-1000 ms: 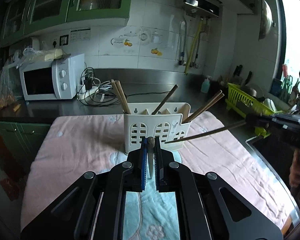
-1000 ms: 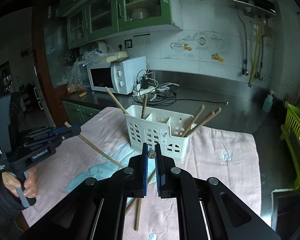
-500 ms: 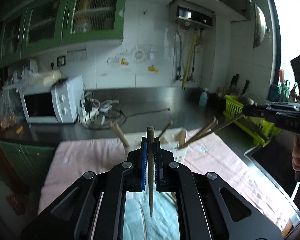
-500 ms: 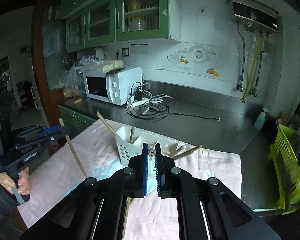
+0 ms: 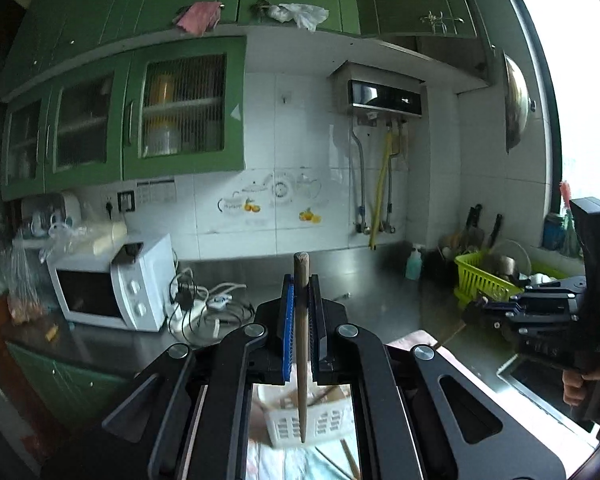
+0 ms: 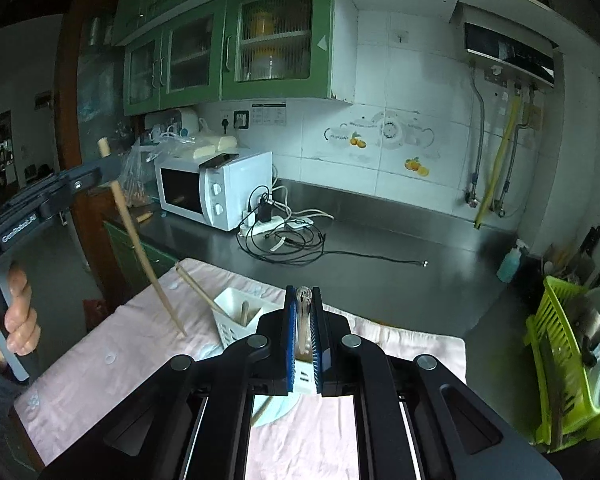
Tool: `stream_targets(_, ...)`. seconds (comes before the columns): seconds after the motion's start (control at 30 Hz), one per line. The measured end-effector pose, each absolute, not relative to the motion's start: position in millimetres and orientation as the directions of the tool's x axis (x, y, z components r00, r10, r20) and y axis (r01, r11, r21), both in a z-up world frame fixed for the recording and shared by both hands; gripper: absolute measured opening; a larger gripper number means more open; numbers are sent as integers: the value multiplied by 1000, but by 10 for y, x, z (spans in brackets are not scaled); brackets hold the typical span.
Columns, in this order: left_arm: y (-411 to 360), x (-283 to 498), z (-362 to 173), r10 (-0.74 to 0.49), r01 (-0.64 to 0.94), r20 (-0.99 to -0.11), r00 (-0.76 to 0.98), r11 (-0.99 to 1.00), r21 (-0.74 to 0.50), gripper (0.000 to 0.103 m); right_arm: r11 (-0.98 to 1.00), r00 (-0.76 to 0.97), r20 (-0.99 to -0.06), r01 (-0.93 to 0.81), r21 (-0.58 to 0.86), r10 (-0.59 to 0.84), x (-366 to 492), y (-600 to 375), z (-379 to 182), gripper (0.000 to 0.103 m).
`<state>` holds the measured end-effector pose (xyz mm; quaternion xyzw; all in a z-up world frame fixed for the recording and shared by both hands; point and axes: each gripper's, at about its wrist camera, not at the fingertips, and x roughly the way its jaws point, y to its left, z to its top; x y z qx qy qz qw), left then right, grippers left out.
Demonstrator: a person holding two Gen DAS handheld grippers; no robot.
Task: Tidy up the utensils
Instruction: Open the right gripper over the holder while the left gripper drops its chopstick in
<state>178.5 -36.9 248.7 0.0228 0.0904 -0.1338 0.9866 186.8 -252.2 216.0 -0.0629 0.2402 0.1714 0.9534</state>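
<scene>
Two chopsticks are being held above the white holder [image 6: 236, 312] on the counter, left chopstick [image 5: 301, 344] clamped tip-down in the left gripper [image 5: 300, 300], right chopstick [image 6: 303, 320] clamped in the right gripper [image 6: 303, 308], the latter nearer.

A pink cloth [image 6: 140, 360] with a pale blue patch is covering the near work surface, and a white slotted utensil caddy [image 6: 236, 320] is standing on it with wooden chopsticks [image 6: 198, 289] leaning out of its compartments; in the left wrist view a few loose chopsticks [image 5: 350, 460] are lying on the cloth just in front of the caddy. Behind it, a stainless-steel counter [image 6: 400, 280] is running along the tiled wall, carrying a white microwave [image 6: 212, 188], a power strip with tangled cables [image 6: 284, 232], a small blue bottle [image 6: 510, 264] and a green dish rack [image 6: 560, 360] at the right end.
</scene>
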Motion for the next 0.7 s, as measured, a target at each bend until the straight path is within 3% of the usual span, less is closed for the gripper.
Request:
stream_targets(0.47, -429, 2540, 2381, -234, 233, -151, 960, 972, -23, 5, 931, 806, -514, -363, -39, 293, 2337, -2506, 1944, 7)
stream_targets(0.7, -429, 2788, 2138, -213, 207, -179, 961, 977, -51, 5, 929, 786, -542, -369, -26, 297, 2460, -2506, 1799, 7)
